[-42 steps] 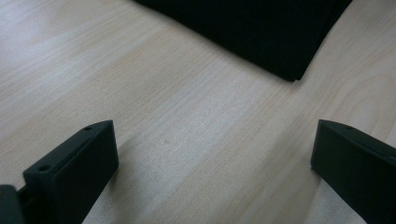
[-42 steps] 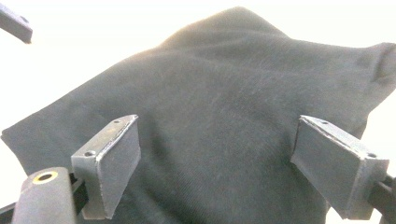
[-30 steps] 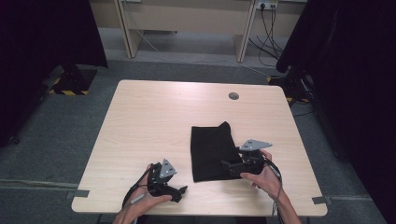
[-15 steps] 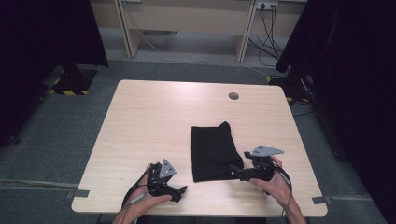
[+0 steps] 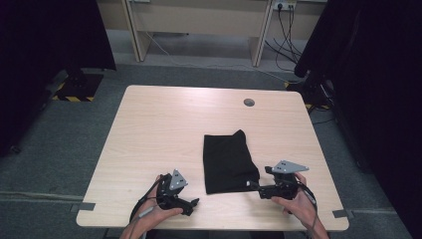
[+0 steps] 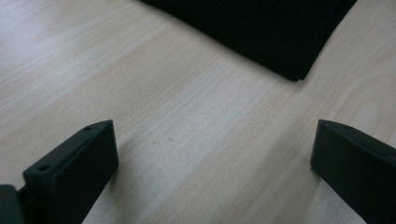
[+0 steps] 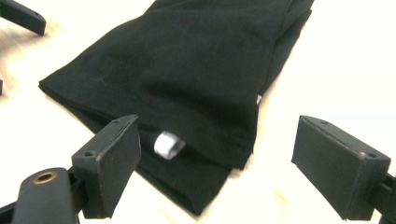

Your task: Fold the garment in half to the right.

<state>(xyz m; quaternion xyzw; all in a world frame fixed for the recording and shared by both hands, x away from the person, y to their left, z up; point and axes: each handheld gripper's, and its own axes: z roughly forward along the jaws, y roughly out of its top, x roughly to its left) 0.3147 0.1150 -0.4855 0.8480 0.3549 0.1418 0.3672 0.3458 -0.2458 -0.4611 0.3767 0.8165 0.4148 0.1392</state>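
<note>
A folded black cloth (image 5: 228,160) lies on the wooden table (image 5: 164,129), right of centre. A small white tag (image 7: 168,143) sticks out at its near right corner. My right gripper (image 5: 255,186) is open at that corner, low over the table. In the right gripper view (image 7: 219,154) the corner and the tag lie between the jaws, and the pads do not touch the fabric. My left gripper (image 5: 193,203) rests open near the table's front edge, left of the cloth. In the left gripper view (image 6: 210,168) only bare wood lies between the jaws, with the cloth's corner (image 6: 280,42) ahead.
A round cable hole (image 5: 249,102) sits near the table's far edge. Dark curtains stand at both sides. Cables run on the floor behind the table. Grey tape marks (image 5: 82,206) lie on the floor by the near corners.
My right gripper has drawn back from the cloth's right edge toward the front edge and now sits at the near right corner. The left gripper has stayed put.
</note>
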